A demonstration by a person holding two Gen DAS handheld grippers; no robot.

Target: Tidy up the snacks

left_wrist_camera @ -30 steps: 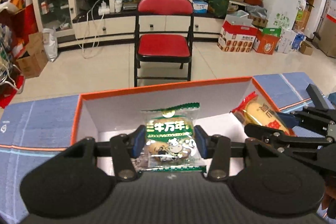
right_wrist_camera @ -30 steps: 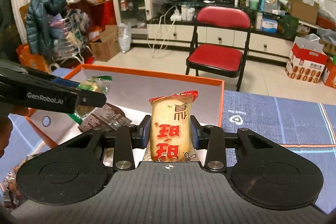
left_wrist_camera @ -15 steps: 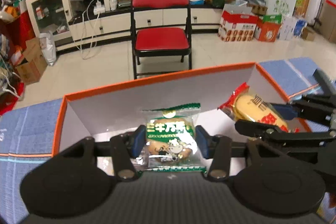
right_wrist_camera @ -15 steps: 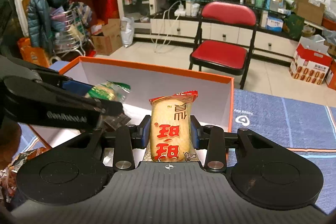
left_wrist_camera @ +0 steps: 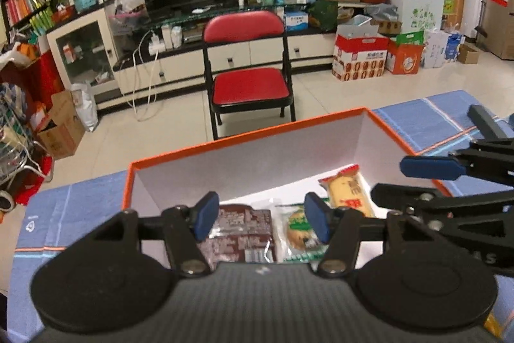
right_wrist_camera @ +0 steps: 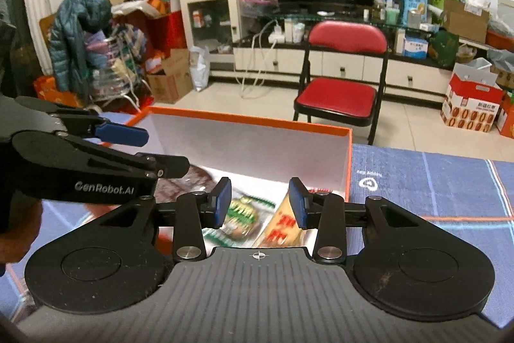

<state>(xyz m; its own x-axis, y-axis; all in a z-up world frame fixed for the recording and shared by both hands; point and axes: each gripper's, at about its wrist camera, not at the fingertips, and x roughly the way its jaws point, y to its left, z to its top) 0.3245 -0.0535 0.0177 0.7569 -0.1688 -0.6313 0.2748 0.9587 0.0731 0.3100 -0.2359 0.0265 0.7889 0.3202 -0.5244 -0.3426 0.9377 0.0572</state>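
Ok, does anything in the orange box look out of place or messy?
Nothing stands out. The brown packet, green biscuit packet and yellow rice cracker lie flat, side by side in the box, apparently intact. Left gripper and right gripper are open above them.

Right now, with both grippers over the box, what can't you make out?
- Brown packet: near end hidden by the left gripper body, left wrist view.
- Green cookie packet and yellow rice cracker: motion-blurred, right wrist view.
- Orange box near wall: hidden, both views.
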